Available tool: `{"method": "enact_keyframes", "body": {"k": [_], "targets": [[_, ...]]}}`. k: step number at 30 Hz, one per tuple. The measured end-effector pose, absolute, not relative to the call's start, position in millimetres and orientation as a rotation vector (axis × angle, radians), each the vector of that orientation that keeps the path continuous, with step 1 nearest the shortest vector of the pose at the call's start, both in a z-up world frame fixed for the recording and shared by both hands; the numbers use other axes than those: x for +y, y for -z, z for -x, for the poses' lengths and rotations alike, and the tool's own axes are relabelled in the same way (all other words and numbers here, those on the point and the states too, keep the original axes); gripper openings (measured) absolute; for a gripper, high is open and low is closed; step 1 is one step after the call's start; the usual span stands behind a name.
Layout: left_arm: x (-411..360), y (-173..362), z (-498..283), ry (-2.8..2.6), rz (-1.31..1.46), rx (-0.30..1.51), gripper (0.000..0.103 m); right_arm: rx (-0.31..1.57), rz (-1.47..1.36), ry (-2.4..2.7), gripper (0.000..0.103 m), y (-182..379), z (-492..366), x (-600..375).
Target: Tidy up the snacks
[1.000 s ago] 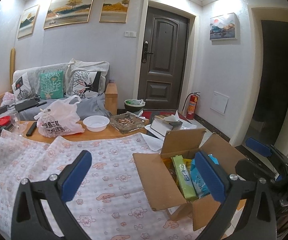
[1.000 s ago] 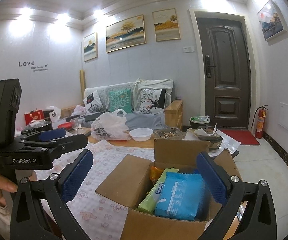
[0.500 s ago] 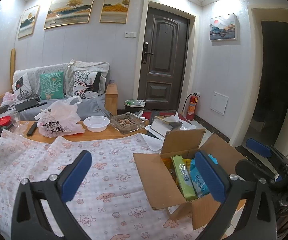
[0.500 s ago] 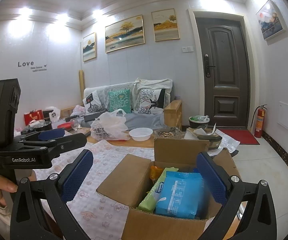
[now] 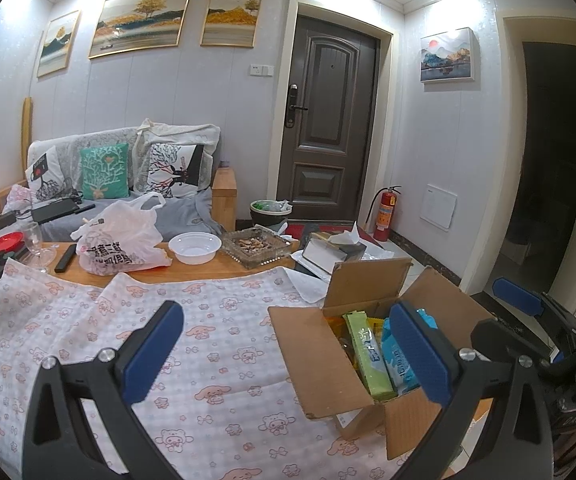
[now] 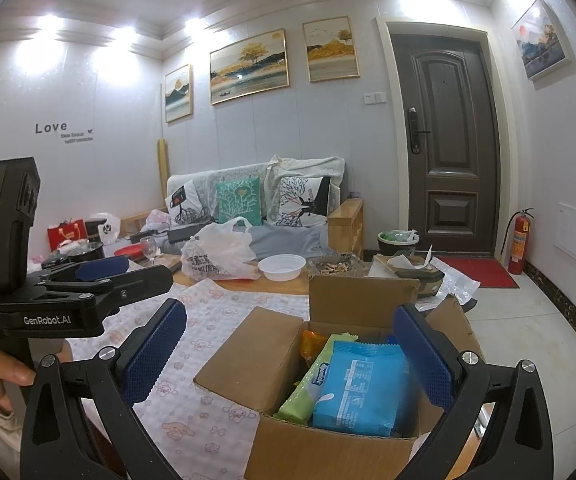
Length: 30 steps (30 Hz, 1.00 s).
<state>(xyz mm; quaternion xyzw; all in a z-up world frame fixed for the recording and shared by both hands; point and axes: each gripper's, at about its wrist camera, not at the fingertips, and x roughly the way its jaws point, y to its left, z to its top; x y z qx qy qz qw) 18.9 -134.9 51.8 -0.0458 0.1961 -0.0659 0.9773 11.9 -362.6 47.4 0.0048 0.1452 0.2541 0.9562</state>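
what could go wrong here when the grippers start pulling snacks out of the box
1. The cardboard box sits at the table's corner, its near side seemingly past the edge; a hard tug might tip it off.
2. The blue packet and green packet are packed tight together, so the open right gripper may pinch both or snag a flap.
3. The loose patterned cloth lies under the box and could slide or bunch if the open left gripper drags across it.

white bowl (image 5: 194, 245) sits between plastic bag (image 5: 122, 242) and ashtray (image 5: 256, 246).
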Motion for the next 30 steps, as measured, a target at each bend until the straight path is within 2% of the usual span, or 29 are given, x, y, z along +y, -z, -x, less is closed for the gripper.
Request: {"method": "enact_keyframes", "body": {"k": [30], "targets": [[-133.2, -52.0, -18.3, 0.138, 0.095, 0.403, 0.102, 0.298, -0.012, -0.513, 0.103, -48.1, -9.3, -364.6]]}}
